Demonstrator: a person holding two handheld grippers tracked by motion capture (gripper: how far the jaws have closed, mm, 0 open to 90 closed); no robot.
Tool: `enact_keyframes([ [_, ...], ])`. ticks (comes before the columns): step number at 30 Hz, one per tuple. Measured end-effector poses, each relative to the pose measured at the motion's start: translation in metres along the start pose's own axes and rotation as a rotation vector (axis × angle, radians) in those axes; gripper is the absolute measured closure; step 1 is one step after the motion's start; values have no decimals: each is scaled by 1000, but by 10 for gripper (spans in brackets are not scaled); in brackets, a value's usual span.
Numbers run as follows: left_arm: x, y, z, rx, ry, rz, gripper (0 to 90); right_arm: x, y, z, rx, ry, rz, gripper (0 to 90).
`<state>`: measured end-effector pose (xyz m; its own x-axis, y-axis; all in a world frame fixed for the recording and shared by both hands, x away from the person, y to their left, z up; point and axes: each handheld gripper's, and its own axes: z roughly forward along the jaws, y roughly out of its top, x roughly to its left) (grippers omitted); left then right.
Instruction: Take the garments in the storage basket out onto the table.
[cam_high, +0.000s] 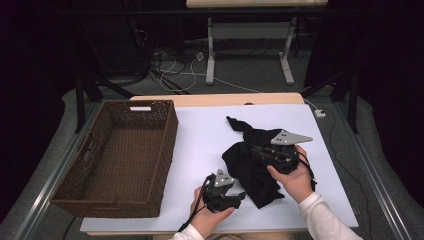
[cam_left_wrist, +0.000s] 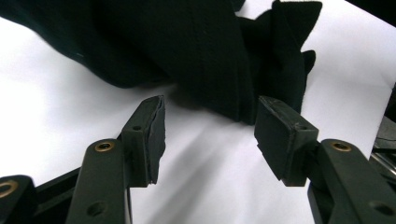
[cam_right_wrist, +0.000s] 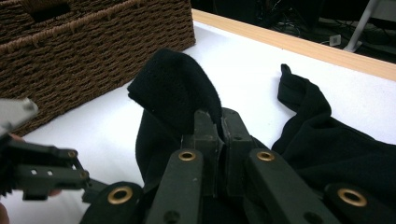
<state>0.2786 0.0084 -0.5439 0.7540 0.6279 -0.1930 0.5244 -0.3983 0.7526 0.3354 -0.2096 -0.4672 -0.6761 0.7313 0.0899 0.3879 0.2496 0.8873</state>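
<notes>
Cloth (cam_high: 252, 165): black, matt, soft fleecy knit, fuzzy nap at folds, stitched seam visible in left gripper view. Basket (cam_high: 165, 145): brown woven wicker, rough, ribbed weave. Table (cam_high: 200, 135): smooth matt white top, light wood edge at far side. Left gripper (cam_left_wrist: 210, 135): matt black plastic arms, brass-looking rivets, dull rubbery pads (cam_left_wrist: 152, 135) with worn, chipped edges. Right gripper (cam_right_wrist: 217, 140): same black plastic and brass rivets; grey flat metal-looking plate (cam_high: 291, 137) on top, matt. Sleeve (cam_high: 325, 217): white knit cloth.
</notes>
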Motion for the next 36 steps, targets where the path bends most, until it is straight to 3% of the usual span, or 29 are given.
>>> enact_keyframes([
  [8,-8,-1,20,9,-34,-26,425,1,0,-2,-2,2,-2,870],
  [11,-8,-1,27,23,-22,-20,442,1,0,-2,-3,3,-1,870],
  [13,-6,0,30,27,-9,-20,502,1,0,-3,-2,4,-3,869],
  [18,4,0,28,7,-19,-33,819,-1,1,-7,-12,-5,5,870],
  [23,13,5,6,-17,8,-32,857,-9,1,-15,-30,-23,17,870],
  [29,27,19,-39,-84,112,-1,859,-20,4,-33,-62,-60,47,870],
  [36,40,51,-89,-141,231,45,858,-25,10,-52,-112,-82,62,870],
])
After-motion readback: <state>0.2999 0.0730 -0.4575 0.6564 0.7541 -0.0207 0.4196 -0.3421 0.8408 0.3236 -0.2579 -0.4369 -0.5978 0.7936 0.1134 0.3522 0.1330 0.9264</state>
